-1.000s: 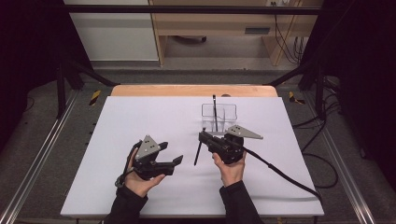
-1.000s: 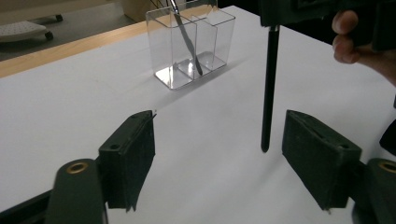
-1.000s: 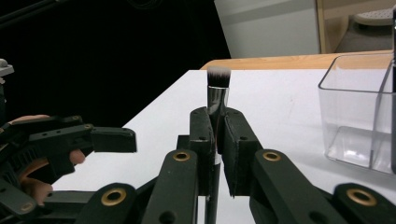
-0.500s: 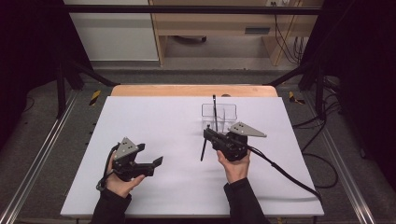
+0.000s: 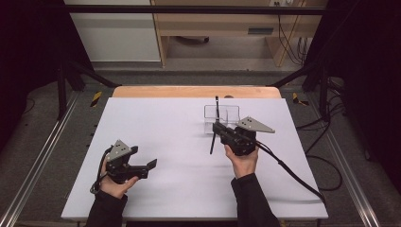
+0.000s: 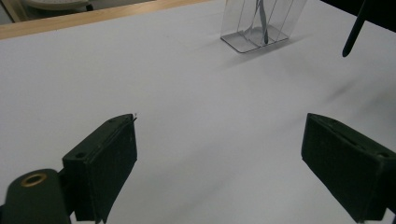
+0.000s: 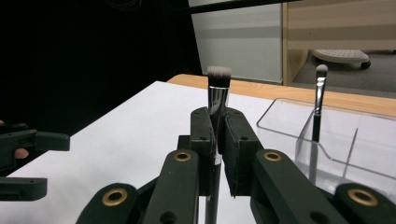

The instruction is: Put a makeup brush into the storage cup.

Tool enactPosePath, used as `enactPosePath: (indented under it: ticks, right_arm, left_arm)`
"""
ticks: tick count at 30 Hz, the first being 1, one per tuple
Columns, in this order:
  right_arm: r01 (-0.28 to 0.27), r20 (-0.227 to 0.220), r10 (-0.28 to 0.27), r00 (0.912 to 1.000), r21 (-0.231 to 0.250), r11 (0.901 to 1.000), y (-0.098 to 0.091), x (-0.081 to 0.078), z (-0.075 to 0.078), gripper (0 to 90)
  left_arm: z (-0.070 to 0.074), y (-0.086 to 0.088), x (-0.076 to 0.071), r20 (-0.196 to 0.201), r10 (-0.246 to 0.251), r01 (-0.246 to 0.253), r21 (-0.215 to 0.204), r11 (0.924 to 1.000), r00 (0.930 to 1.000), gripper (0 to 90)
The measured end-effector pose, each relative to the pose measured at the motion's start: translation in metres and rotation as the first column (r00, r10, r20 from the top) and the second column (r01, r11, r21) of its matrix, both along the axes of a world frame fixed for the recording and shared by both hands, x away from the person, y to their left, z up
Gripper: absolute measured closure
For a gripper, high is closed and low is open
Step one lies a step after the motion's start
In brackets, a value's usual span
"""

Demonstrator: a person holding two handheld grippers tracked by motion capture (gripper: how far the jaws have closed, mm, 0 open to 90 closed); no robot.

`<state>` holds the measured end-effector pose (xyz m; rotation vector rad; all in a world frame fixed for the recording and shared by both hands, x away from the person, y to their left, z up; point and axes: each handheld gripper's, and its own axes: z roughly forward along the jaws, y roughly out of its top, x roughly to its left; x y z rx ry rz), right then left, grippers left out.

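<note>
- Right gripper (image 5: 216,128), held in the person's right hand right of the table's middle, is clamped on a makeup brush (image 7: 218,88).
- From the right gripper view, the jaws press the brush's silver ferrule from both sides; the flat-topped bristle head stands upright above them and the dark handle runs down below.
- Seen from the high view, the brush handle (image 5: 213,142) hangs at a slight slant below the gripper, above the white table (image 5: 165,123).
- Just beyond the right gripper sits a clear organiser (image 5: 222,116) with upright dividers, on the far right part of the table.
- One thinner brush (image 7: 319,100) stands upright in a compartment of the organiser.
- Left gripper (image 5: 150,164), in the person's left hand near the table's front left, is released: its jaws have just been opening and now stand wide apart with nothing between them.
- Through the left gripper view, bare white table lies between the two black pads (image 6: 112,158), with the organiser (image 6: 259,25) well beyond.
- Both grippers are well apart from each other.
</note>
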<state>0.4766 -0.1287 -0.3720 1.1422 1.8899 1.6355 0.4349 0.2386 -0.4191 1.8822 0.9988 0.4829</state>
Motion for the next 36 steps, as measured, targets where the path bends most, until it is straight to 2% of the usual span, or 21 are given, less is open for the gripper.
enactPosePath:
  ticks: [7,16,36]
  right_arm:
    - [0.029,0.025,-0.028,0.9993,-0.028,0.9992,-0.002,0.011,0.01,83.9]
    - [0.058,0.036,-0.057,0.9977,-0.045,0.9973,-0.001,0.023,0.015,83.8]
    - [0.119,0.08,-0.115,0.9901,-0.049,0.9917,-0.006,0.046,0.04,83.8]
  left_arm:
    - [0.001,0.008,0.001,0.001,0.011,-0.011,-0.002,0.9999,0.9999,8.7]
    - [0.002,0.014,0.003,0.0,0.016,-0.016,0.006,0.9998,0.9999,8.0]
    - [-0.001,0.015,0.005,-0.007,0.011,-0.01,0.019,0.9998,0.9999,7.5]
